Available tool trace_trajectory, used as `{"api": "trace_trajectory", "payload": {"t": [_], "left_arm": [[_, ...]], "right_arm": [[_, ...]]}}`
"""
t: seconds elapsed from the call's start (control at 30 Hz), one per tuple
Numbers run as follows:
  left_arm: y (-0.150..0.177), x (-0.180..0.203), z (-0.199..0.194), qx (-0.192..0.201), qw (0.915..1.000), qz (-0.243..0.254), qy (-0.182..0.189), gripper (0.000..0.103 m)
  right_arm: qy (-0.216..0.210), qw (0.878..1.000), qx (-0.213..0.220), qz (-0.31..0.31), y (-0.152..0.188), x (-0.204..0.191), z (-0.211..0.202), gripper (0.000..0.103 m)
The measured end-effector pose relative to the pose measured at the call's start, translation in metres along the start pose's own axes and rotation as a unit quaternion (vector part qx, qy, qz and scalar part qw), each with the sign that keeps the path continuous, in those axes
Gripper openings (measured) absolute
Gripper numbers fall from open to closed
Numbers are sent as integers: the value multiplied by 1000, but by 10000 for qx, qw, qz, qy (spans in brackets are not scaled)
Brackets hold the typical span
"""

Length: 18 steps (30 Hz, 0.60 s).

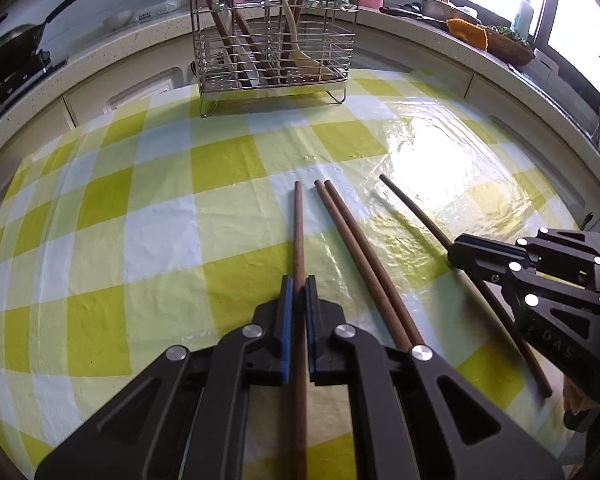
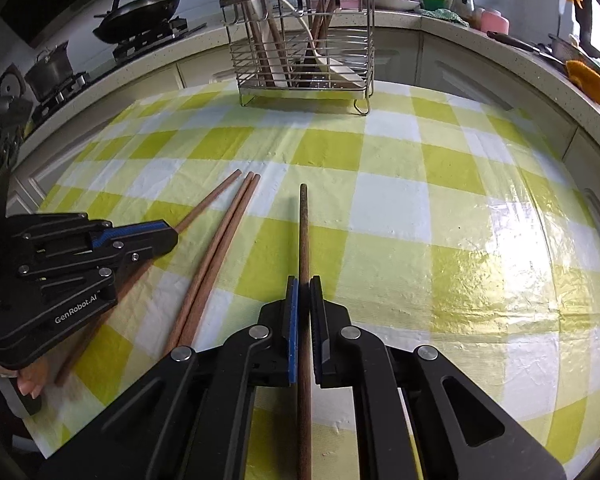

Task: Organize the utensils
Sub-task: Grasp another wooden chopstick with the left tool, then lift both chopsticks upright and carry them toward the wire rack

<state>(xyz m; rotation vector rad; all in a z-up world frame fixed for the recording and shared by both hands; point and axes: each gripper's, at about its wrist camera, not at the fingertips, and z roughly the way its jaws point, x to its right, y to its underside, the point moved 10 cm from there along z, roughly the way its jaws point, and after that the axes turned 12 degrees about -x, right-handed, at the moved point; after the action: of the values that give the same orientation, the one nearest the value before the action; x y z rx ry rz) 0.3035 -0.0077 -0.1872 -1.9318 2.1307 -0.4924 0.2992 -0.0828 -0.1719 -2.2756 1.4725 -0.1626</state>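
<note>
Several brown wooden chopsticks lie on a yellow-and-white checked tablecloth (image 1: 160,220). My left gripper (image 1: 299,280) is shut on one chopstick (image 1: 299,220), which runs forward between its blue pads. A loose pair of chopsticks (image 1: 356,248) lies just to its right. Farther right, my right gripper (image 1: 456,254) is clamped on a darker chopstick (image 1: 412,208). In the right wrist view the right gripper (image 2: 305,280) grips that chopstick (image 2: 304,220), the pair (image 2: 220,248) lies to its left, and the left gripper (image 2: 172,236) holds its chopstick (image 2: 212,200). A wire utensil rack (image 1: 274,40) stands at the table's far edge.
The rack (image 2: 300,40) holds several chopsticks and a pale spoon. Behind it runs a counter with a frying pan (image 2: 140,12) and a pot (image 2: 50,66) on a stove. An orange cloth (image 1: 466,32) and a basket (image 1: 508,46) sit at the right. A person's fingers (image 2: 30,380) show at the lower left.
</note>
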Motion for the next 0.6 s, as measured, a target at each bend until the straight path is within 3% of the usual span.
{"api": "trace_trajectory", "payload": {"t": [0.3, 0.6], "left_arm": [[-14, -5, -49, 609, 9981, -82, -22, 6], [-31, -7, -122, 1442, 9893, -121, -170, 6]], "right_arm": [[-209, 9975, 595, 311, -22, 7, -43, 7], [-159, 9914, 1270, 273, -42, 0, -96, 7]]}}
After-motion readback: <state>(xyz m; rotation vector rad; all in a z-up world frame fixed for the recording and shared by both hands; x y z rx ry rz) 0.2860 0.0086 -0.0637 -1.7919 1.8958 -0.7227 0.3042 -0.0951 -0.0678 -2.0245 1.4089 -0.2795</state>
